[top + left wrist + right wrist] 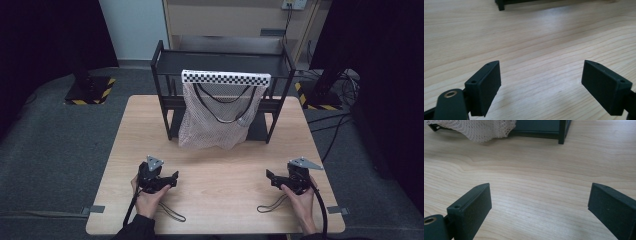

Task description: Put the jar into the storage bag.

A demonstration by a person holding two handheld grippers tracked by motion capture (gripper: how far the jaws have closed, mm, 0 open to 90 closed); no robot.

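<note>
Left black two-jaw gripper (172,177) low over the pale wooden table (215,200), held in the person's left hand (148,197), jaws spread wide with nothing between them, bare wood in the gap in the left gripper view (541,82). Pointed inward, toward the table's middle and the other gripper. Grey three-cornered plate on top, black cable trailing back toward the table's near edge.

Right black two-jaw gripper (270,176) likewise low over the table, gripped by the right hand (300,197), jaws standing wide apart and empty, plain wood grain between them in the right gripper view (540,205). Pointed inward too, facing the left gripper across an open stretch of table, well apart from it.

White mesh net bag (220,117) ahead of both grippers, beyond their tips and between them, well apart from each. Hung from the top of a black metal two-shelf rack (167,95), long axis upright, mouth up and sagging bottom down. Across the mouth, a black-and-white checkered strip (226,77) lying level along the rack's front rail. Black cord handles (222,107) drooping in loops inside the mesh. Lower edge of the bag hanging just over the table, in front of the lower shelf; whether touching the wood, cannot tell.

In the right gripper view, bottom of the net bag (477,130) ahead and up-left of the jaws, one rack leg (561,135) further right. In the left gripper view, one dark rack foot (501,5) far ahead, above the left jaw.
</note>
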